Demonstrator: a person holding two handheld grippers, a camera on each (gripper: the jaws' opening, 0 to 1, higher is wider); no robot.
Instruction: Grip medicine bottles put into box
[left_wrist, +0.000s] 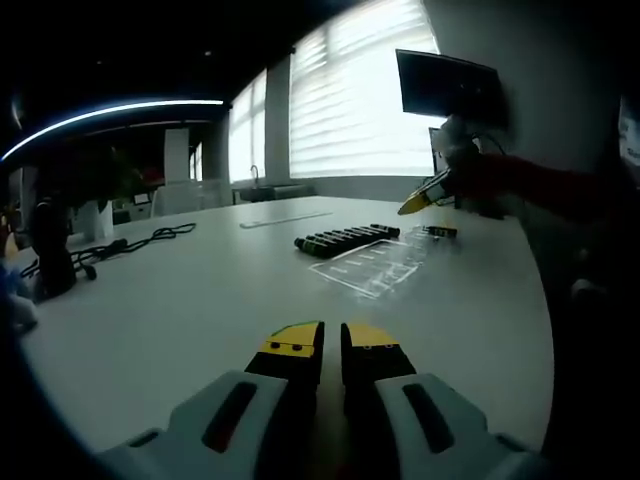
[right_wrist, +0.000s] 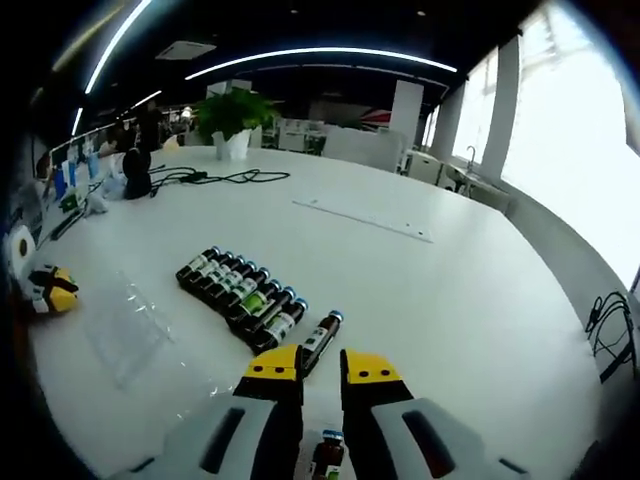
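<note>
Left gripper view: the left gripper (left_wrist: 331, 340), yellow-tipped black jaws on grey bodies, sat at bottom centre over the white round table (left_wrist: 180, 300), jaws pressed nearly together with nothing between them. At centre right lay a row of dark medicine bottles (left_wrist: 345, 239), side by side on the table, too small and dim to count. Just below them was the clear plastic box (left_wrist: 378, 265), flat and see-through, edges hard to make out. One more small dark bottle (left_wrist: 440, 232) lay right of the row, blurred. The right gripper (left_wrist: 424, 196) came in from the right as a yellow tip held by a red sleeve (left_wrist: 540, 185); its jaws were too small to read there. A black cable (left_wrist: 140, 240) trailed at left.

Right gripper view: the right gripper (right_wrist: 322, 367) was at bottom centre, jaws parted slightly, pinching a small brown bottle with blue cap (right_wrist: 328, 455), partly hidden between the grey bodies and cut off by the frame's lower edge. The same row of bottles (right_wrist: 243, 296) sat at centre left, labels and caps visible. A single brown bottle (right_wrist: 322, 338) lay just right of the row, its lower end behind the jaw tip. The clear box (right_wrist: 128, 325) was at lower left, faint. The left gripper (right_wrist: 48, 290) showed at far left edge, state unreadable there. A potted green plant (right_wrist: 232, 120) stood at top left.
</note>
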